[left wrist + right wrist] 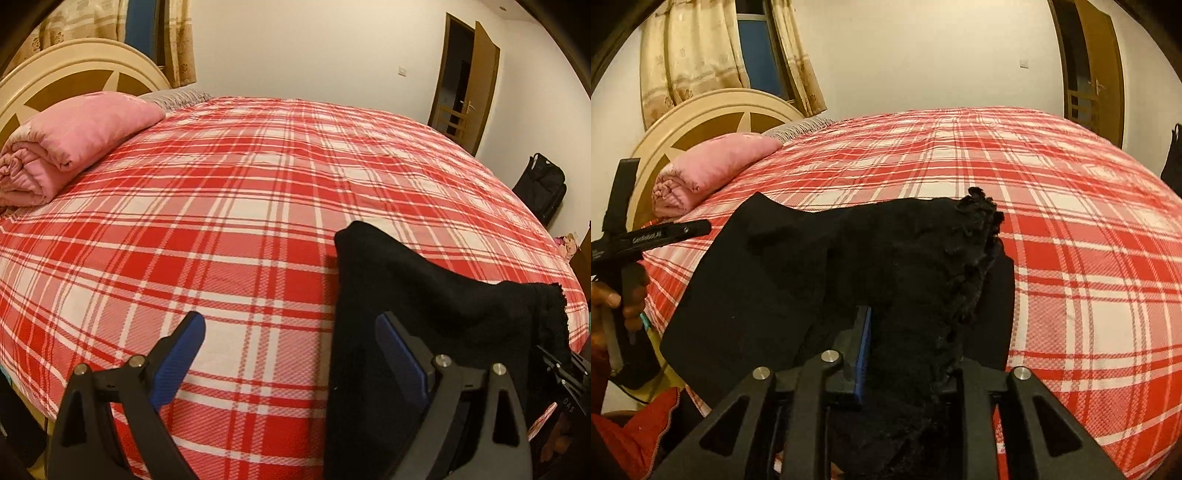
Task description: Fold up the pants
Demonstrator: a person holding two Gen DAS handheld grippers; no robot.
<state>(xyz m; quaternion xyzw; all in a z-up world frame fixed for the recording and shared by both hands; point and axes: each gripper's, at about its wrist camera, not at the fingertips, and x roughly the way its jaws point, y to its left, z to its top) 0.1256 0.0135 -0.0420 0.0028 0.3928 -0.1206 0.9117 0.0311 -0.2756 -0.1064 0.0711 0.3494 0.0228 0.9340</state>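
The black pants [886, 251] hang bunched over my right gripper [912, 321], which is shut on them. Only its left blue pad [865, 332] shows; cloth hides the other finger. A frilled edge [979, 214] stands at the top of the bunch, and a flat part trails left over the bed's near edge. In the left wrist view the pants [406, 277] rise at the right, behind the right finger [399, 347]. My left gripper [291, 332] is open over the red plaid sheet [221, 184] with nothing between its pads. A hand [613, 299] holds that gripper at the far left.
A rolled pink quilt [74, 147] lies at the bed's head by the cream headboard [74, 66]. A black bag [543, 184] stands on the floor past the bed's right side, near a wooden door [476, 81]. Curtains [701, 55] hang behind the headboard.
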